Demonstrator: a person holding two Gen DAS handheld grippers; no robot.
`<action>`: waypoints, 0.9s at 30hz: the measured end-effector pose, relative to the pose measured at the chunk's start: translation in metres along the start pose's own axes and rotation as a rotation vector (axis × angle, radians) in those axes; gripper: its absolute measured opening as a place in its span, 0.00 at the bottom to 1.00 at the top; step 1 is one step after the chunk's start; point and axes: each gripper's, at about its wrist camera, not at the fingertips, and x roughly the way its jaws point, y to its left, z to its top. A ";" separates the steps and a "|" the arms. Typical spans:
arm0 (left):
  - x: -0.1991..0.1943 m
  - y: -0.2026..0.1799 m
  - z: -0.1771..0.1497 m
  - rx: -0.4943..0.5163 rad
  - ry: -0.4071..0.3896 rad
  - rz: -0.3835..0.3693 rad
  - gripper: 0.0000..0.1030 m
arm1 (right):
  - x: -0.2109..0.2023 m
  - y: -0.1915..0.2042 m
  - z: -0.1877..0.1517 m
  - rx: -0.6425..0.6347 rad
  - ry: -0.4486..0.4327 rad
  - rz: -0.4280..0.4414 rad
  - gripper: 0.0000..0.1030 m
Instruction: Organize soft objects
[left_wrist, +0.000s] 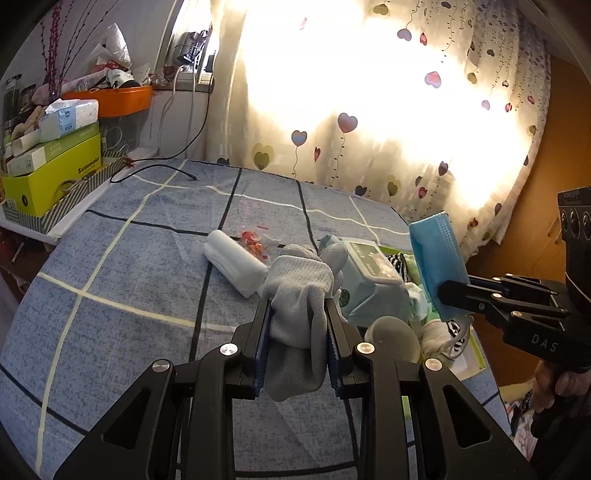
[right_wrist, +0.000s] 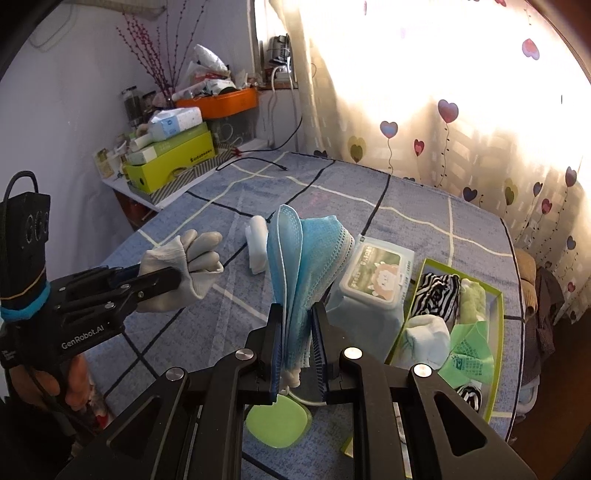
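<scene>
Above the blue checked bed (right_wrist: 406, 206), the left gripper (left_wrist: 297, 314) clamps a grey glove (left_wrist: 295, 295). Further right, the right gripper (right_wrist: 298, 321) pinches blue face masks (right_wrist: 299, 258), beside a wipes pack (right_wrist: 373, 280) and a green box (right_wrist: 495, 325) of socks.

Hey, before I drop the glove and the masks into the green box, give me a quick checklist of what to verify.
1. Grey glove clamped in the left gripper: ok.
2. Blue masks clamped in the right gripper: ok.
3. Both items lifted clear of the bedspread: ok.
4. Free space in the green box, already holding striped, green and white cloth: not ok, looks nearly full.
5. Wipes pack beside the box, possibly in the path: cannot tell.
6. White roll not yet put away: not ok.
</scene>
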 end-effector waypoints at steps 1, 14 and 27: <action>0.000 -0.004 0.001 0.005 0.000 -0.003 0.27 | -0.003 -0.002 -0.002 0.005 -0.004 -0.001 0.14; 0.006 -0.070 0.005 0.095 0.018 -0.073 0.27 | -0.053 -0.051 -0.040 0.120 -0.073 -0.050 0.14; 0.022 -0.128 0.003 0.174 0.062 -0.144 0.27 | -0.082 -0.083 -0.073 0.204 -0.107 -0.102 0.14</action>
